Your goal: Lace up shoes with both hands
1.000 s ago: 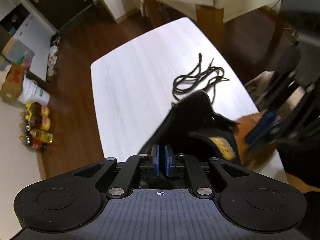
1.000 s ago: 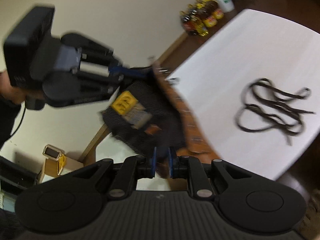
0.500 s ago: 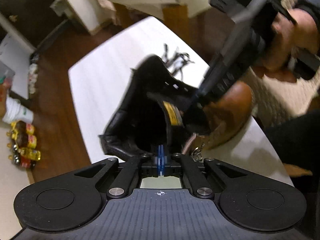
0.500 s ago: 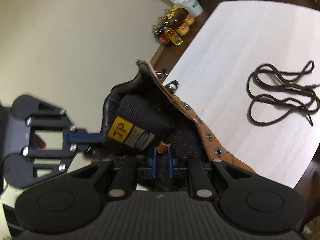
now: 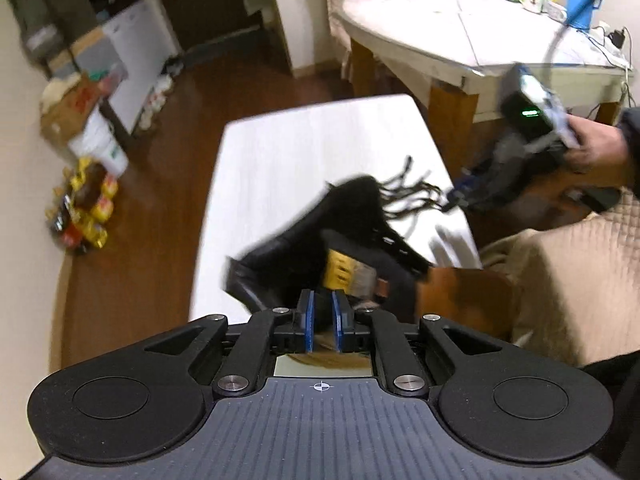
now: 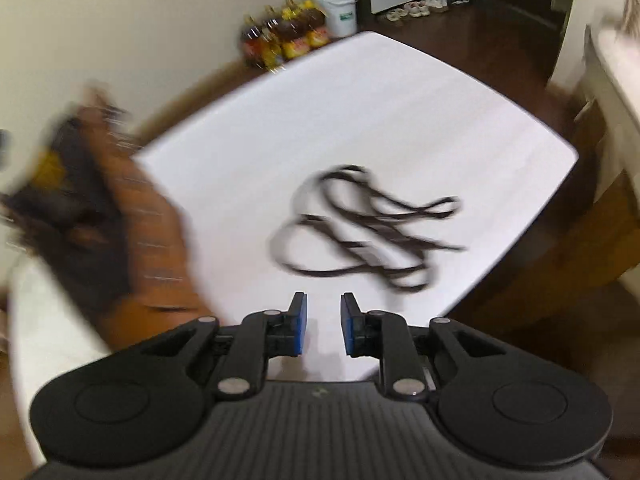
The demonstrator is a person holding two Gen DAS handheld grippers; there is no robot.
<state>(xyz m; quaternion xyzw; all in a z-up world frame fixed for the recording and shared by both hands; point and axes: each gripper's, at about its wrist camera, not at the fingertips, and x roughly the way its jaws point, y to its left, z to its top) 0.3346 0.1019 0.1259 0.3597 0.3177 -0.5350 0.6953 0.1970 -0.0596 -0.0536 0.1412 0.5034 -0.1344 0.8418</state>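
- The white, wood-grained rectangular counter (image 6: 360, 120) carries everything, its smooth bare top giving room to spread the work out.
- The tan leather boot with black mesh lining and a yellow tongue label (image 5: 348, 248) sits at the counter's near edge, just ahead of the left gripper (image 5: 322, 322). It is tipped with the throat gaping, probably so the metal eyelets face up for threading. The boot is blurred in both views.
- The left gripper's blue-padded fingers (image 5: 307, 320) stand nearly together. They look pinched on the boot's lining or tongue, though I cannot tell for sure.
- The right gripper (image 6: 322, 330) hovers over the counter, its fingers parted and empty, pointed toward the lace as if to fetch it.
- The dark brown flat shoelace (image 6: 360, 224) lies in a loose tangle mid-counter, well apart from the boot, none of it threaded yet.
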